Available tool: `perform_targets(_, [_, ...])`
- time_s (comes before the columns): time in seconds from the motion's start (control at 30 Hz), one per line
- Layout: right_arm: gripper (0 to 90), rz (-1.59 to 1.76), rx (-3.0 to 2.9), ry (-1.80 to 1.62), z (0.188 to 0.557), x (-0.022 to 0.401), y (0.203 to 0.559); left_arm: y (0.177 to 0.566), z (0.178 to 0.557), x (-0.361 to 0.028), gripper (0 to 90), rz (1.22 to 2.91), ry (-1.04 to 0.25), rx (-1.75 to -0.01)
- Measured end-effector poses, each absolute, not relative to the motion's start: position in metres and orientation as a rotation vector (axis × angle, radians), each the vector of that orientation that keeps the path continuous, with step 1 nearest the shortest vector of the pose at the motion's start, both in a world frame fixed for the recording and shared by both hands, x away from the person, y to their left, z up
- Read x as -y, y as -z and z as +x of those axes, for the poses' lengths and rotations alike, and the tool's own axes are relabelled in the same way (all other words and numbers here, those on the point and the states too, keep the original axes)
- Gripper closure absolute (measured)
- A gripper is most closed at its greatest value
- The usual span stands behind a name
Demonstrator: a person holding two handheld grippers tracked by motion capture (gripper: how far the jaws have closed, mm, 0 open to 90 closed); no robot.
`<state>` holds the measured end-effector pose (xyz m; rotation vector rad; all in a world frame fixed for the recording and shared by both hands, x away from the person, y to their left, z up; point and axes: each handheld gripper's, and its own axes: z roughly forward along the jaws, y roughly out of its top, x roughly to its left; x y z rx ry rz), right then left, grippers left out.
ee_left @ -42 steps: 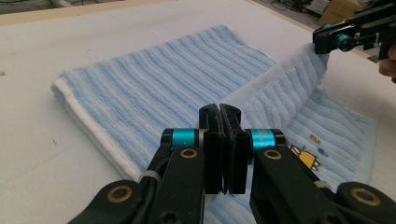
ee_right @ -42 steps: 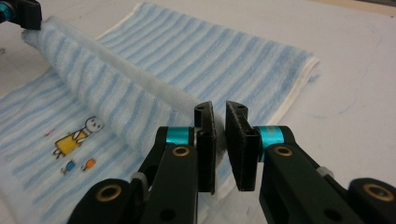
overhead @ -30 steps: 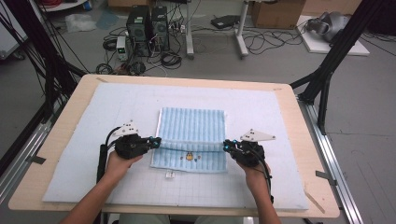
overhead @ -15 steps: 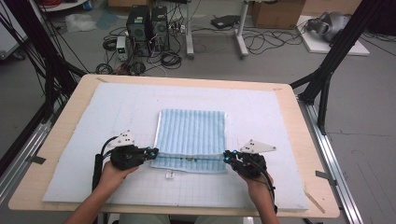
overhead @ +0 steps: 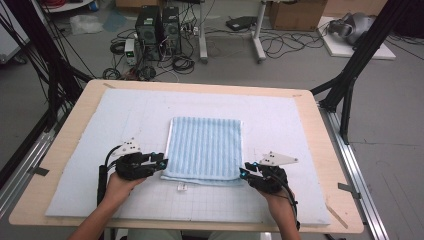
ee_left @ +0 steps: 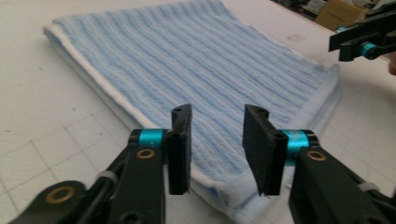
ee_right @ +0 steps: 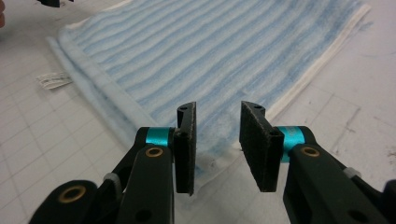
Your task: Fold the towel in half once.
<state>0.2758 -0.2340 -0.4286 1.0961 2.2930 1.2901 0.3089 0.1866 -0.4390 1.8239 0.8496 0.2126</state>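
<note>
The towel [overhead: 206, 147] is soft ribbed terry cloth, matt, with a paler woven hem. Its label [ee_right: 54, 80] looks like thin fabric or paper. The mat [overhead: 295, 125] is matt and faintly gridded, on a smooth wooden table [overhead: 330, 150]. The pads [ee_left: 261, 144] look rough and matt beside glossy teal metal collars.

Both forearms reach in from the near edge, each hand low and gripping its tongs, the left tongs [overhead: 164, 164] and right tongs [overhead: 243, 173] pointing inward toward each other, their jaws having just been opening and now parted with nothing pinched between them.
</note>
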Motion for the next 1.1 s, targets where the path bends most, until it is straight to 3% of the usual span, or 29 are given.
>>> perform_targets(0.2, [59.3,1.008,-2.363,-1.316,0.275,0.223,0.430,0.442,0.305,-0.182,54.8,1.878,-0.209,-0.869])
perform_targets(0.4, [61.4,1.002,-2.442,-1.257,0.274,0.220,0.438,0.450,0.307,-0.183,46.6,1.919,-0.178,-0.920])
perform_targets(0.47, [65.9,0.980,-2.459,-1.207,0.276,0.218,0.441,0.452,0.308,-0.180,51.5,1.957,-0.176,-0.924])
perform_targets(0.63, [85.6,0.968,-2.472,-1.150,0.276,0.216,0.444,0.450,0.305,-0.175,84.9,1.996,-0.226,-0.893])
perform_targets(1.1, [86.7,0.942,-2.442,-1.230,0.267,0.223,0.428,0.433,0.293,-0.186,87.1,1.878,-0.208,-0.831])
